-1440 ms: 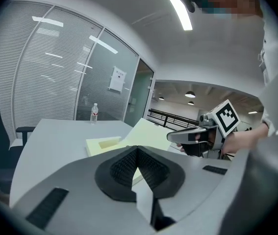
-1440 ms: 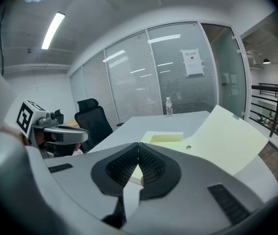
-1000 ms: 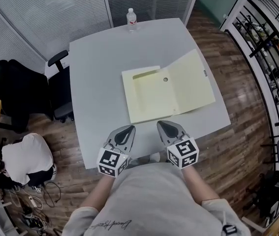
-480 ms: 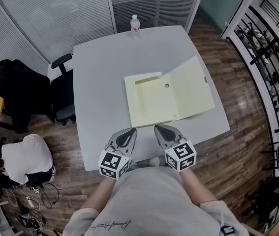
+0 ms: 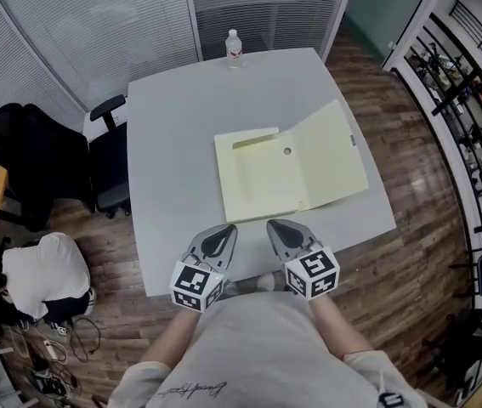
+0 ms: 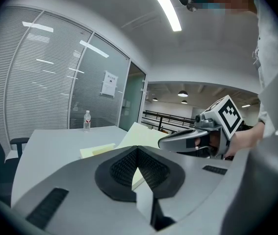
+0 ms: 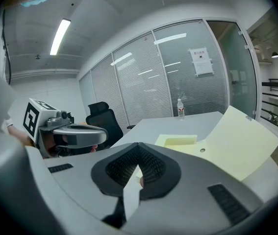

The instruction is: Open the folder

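- Closest in, a grey shirt [image 5: 258,347] fills the bottom of the head view. Both arms are stretched forward, and each tool has a marker cube [image 5: 194,283] on it.
- The left tongs [image 5: 221,230] are squeezed fully together with nothing in them. They sit at the near edge of the counter [image 5: 181,117], angled a bit downward.
- Same deal with the right tongs [image 5: 276,228]: closed tight and empty, at that same near edge. The two pairs are side by side with a small gap, not touching each other.
- Neither pair touches the folder [image 5: 292,170], which lies just beyond their tips.
- The folder is pale yellow and already open. It's on the right half of the counter, closer to the near-right corner than to the far edge.
- Its left half lies flat and has a pocket [image 5: 253,143] inside. The cover [image 5: 334,147] on the right is tilted up off the counter and reaches toward the right edge.
- There's a small round dot [image 5: 286,151] by the fold. It could be a hole or a stud, can't tell which.
- At the far edge of the counter a clear bottle [image 5: 234,45] stands upright, well apart from the folder.
- Off the left edge, a black chair [image 5: 109,155] is pushed up against the counter.
- Farthest back is a glass wall with blinds [image 5: 96,24]. A black railing [image 5: 470,100] runs along the right side, over a wood floor [image 5: 428,228].
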Tool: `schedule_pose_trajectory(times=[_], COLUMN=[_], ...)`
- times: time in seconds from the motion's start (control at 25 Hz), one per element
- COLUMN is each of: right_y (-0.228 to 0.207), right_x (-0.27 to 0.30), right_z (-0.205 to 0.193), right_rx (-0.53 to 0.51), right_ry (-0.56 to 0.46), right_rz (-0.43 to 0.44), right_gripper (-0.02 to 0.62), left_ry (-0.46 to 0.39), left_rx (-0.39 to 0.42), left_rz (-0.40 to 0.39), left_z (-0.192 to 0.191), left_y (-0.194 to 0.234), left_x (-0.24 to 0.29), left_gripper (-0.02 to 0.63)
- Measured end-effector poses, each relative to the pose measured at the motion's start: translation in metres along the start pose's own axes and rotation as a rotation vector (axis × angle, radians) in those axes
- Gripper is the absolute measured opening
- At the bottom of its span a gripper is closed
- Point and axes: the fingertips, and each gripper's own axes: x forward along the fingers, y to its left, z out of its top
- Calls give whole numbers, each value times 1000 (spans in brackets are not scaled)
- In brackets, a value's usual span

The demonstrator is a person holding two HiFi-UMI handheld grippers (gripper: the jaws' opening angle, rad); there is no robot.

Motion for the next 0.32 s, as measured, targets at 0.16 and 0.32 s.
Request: schedule_pose_trajectory(times=[0.16, 0.32], right_y=[-2, -6], right_x=[-4, -6], right_z=[0, 1], right_rx=[-9, -4], right_ry=[-2, -6], right_rz=[-5, -9], right_gripper=[23, 23], left_ry=[-2, -7], left_rx=[-2, 2], left_rz=[-1, 0], left_z=[1, 4], left_y=[-3, -4], left_x=[0, 0], left_gripper=[8, 9])
